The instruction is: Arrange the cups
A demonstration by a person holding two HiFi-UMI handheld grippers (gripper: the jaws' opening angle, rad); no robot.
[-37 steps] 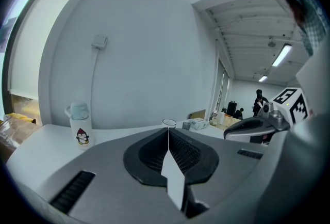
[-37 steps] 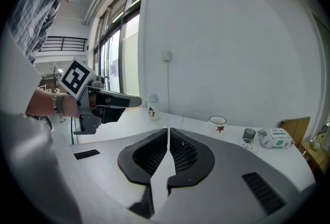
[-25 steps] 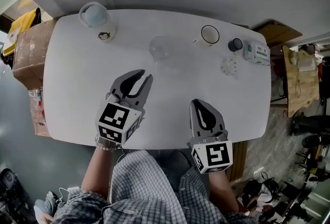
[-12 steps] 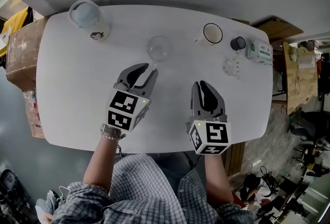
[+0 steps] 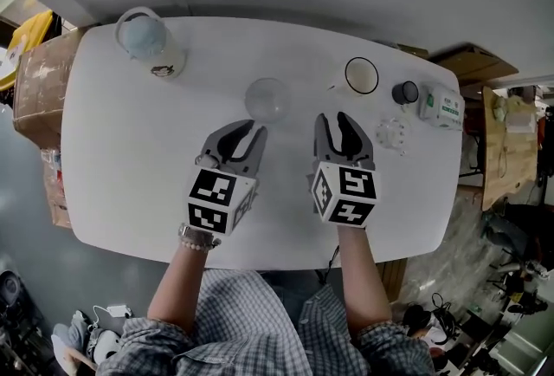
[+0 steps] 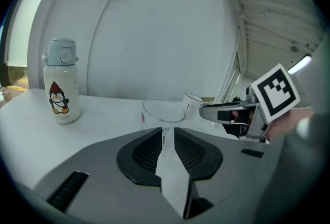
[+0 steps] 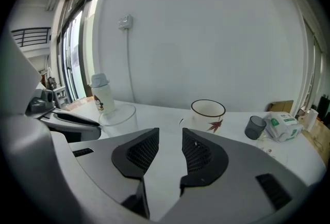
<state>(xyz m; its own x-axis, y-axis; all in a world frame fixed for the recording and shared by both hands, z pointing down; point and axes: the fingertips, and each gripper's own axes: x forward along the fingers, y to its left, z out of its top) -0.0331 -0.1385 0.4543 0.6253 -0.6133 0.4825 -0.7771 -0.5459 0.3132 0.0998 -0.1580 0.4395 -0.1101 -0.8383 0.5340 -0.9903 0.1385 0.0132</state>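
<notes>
A clear glass cup (image 5: 267,99) stands mid-table, just ahead of my left gripper (image 5: 248,131), which is open with a narrow gap and holds nothing. Through that gap in the left gripper view (image 6: 167,132) I see the glass (image 6: 163,112) close in front. A white enamel mug (image 5: 361,75) with a dark rim and red leaf sits far right of it. My right gripper (image 5: 334,121) is open and empty, short of the mug (image 7: 208,112). A small dark grey cup (image 5: 404,93) and a small clear ribbed glass (image 5: 391,132) stand right of the mug.
A penguin bottle (image 5: 144,40) with a pale blue lid stands at the table's far left corner. A green-and-white tissue pack (image 5: 441,106) lies at the far right edge. Cardboard boxes (image 5: 39,97) sit left of the white table (image 5: 130,166); a wall runs behind it.
Both grippers have moved forward toward the cups, the right one farther. The right jaws, together a second ago, now show a gap. The left gripper has closed in on the clear glass.
</notes>
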